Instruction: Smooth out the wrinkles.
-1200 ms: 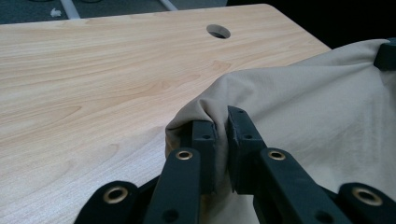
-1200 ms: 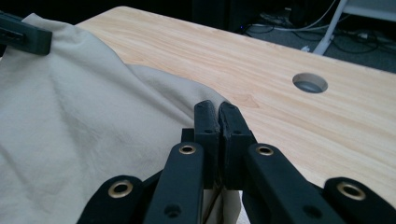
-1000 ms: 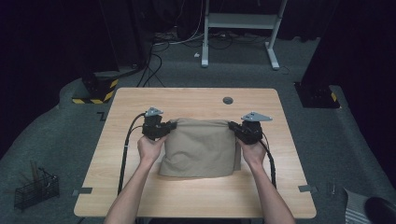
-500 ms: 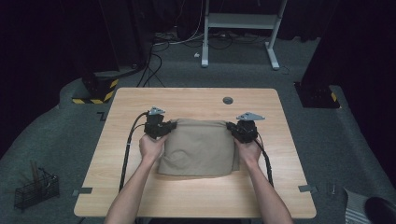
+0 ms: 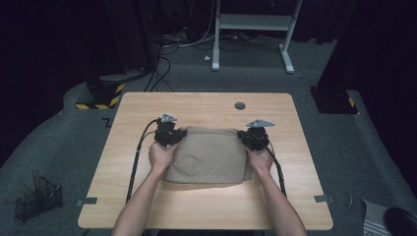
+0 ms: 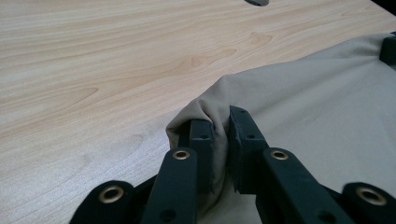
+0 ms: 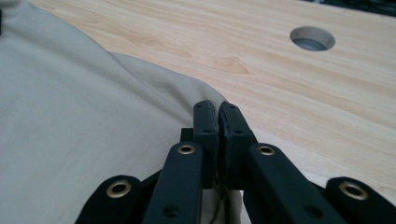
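Now you're mid-fold: the soft beige cloth [image 5: 209,155] lies matte and rumpled at the counter's [image 5: 147,105] centre. Your left gripper [image 6: 220,140] has its fingers clamped on the far-left corner, your right gripper [image 7: 217,135] pinches the far-right. Next, I'd judge, carry both corners evenly toward the near edge.

1. Overhead light falls bright on the counter [image 5: 206,105]; the room around it sinks into near black.
2. Soft shadows sit under the cloth [image 5: 209,155].
3. Both gripper views are evenly lit; the closest black parts blur slightly.
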